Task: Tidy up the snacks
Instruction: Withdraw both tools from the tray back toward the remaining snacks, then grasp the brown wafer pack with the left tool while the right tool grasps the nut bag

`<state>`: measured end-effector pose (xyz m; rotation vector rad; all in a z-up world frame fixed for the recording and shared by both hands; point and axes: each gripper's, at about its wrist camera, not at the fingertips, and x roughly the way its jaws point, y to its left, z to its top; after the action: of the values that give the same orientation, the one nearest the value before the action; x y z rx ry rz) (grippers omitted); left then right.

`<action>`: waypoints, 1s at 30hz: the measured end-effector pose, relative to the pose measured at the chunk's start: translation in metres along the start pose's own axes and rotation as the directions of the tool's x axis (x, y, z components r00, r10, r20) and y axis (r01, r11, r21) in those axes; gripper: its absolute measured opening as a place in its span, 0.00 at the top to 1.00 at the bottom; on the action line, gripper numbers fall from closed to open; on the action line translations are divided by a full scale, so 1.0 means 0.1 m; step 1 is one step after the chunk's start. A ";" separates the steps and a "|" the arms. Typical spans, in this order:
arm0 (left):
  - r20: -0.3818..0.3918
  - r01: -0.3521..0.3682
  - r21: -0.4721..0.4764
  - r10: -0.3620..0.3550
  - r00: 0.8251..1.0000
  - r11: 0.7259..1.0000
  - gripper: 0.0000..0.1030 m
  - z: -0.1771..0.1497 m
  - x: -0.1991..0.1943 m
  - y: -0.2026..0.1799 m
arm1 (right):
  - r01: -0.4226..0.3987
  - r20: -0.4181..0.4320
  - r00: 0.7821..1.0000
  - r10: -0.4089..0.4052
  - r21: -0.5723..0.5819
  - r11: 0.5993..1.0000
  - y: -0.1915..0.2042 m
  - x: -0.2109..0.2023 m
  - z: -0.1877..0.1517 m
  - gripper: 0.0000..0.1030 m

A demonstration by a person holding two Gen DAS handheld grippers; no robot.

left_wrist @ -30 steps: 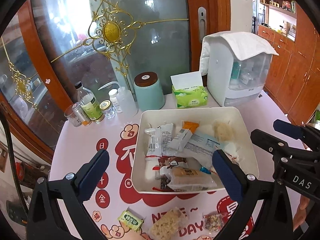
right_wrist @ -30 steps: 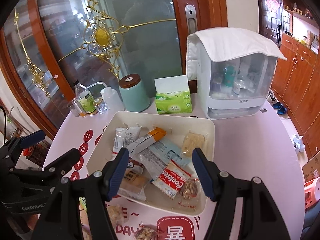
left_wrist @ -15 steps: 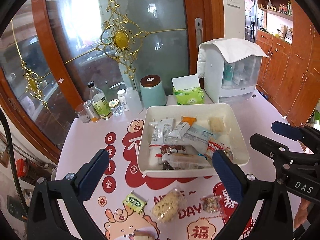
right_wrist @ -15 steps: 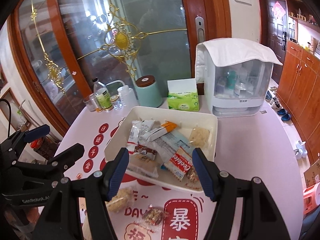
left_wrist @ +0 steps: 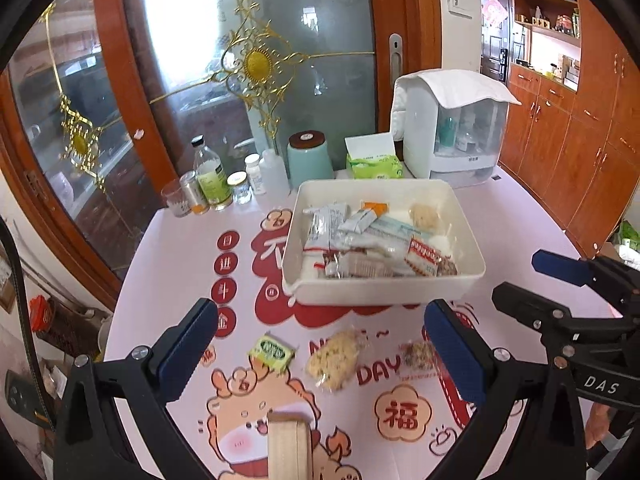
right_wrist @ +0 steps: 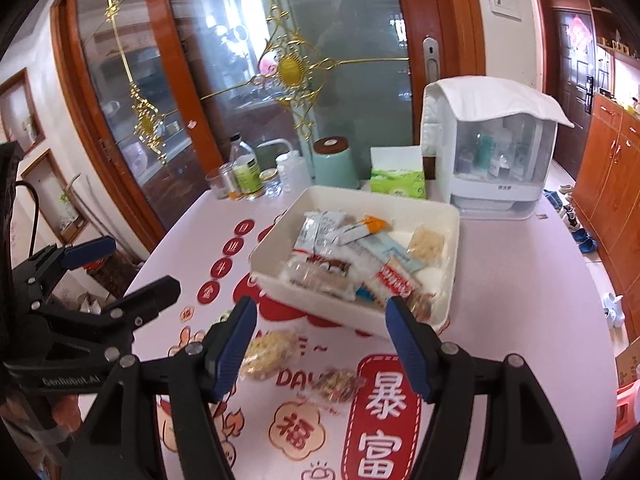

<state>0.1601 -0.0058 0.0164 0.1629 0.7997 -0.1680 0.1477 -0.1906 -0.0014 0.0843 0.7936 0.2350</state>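
I see my left gripper (left_wrist: pixel 320 344) above the near part of the pink printed tablecloth (left_wrist: pixel 168 264), its blue-padded jaws standing wide apart with nothing between them. My right gripper (right_wrist: pixel 322 344) hangs beside it, jaws parted about halfway and empty too.

The white rectangular plastic bin (left_wrist: pixel 384 294) sits on the cloth ahead of both grippers, filled with a heap of wrapped snacks (left_wrist: pixel 372 244): silvery sachets, an orange-tipped stick pack, a red-and-white cookie packet and a pale puffed cake at the back corner.

Three snacks lie loose on the cloth in front of the bin's near wall: a small green-and-yellow square packet (left_wrist: pixel 272 352), a clear bag of pale crumbly rice crisp (left_wrist: pixel 336 358), and a small clear pack of mixed nuts (left_wrist: pixel 418 356) just beside my left gripper's right pad. A tan ridged block (left_wrist: pixel 288 446) pokes in at the lower edge of the left view; I cannot tell what it is.

Behind the bin stand a mint canister with a brown lid (left_wrist: pixel 310 158), a green tissue box (left_wrist: pixel 374 160), a white appliance draped with a cloth (left_wrist: pixel 452 124), and a cluster of small bottles and jars (left_wrist: pixel 218 188).
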 end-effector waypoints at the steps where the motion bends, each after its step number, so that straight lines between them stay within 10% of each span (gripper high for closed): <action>1: -0.005 0.000 -0.007 0.000 1.000 1.000 0.00 -0.07 -0.01 0.03 | -0.006 -0.007 1.000 0.006 -0.006 1.000 0.02 0.00 -0.06 0.34; 16: -0.199 -0.065 -0.114 0.041 0.979 0.991 0.00 -1.14 0.50 0.45 | 0.006 -0.174 0.985 -0.002 0.021 1.000 -0.15 0.45 -0.79 0.34; 30: -0.468 -0.117 -0.205 0.008 0.884 0.972 0.01 -2.05 1.43 0.73 | 0.035 -0.307 0.952 0.008 0.137 0.990 -0.33 1.10 -0.96 0.34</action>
<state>0.1300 0.0950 -0.2216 0.0076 1.2855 0.0309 0.1598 -0.1970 -0.1504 0.1783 1.1207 0.1806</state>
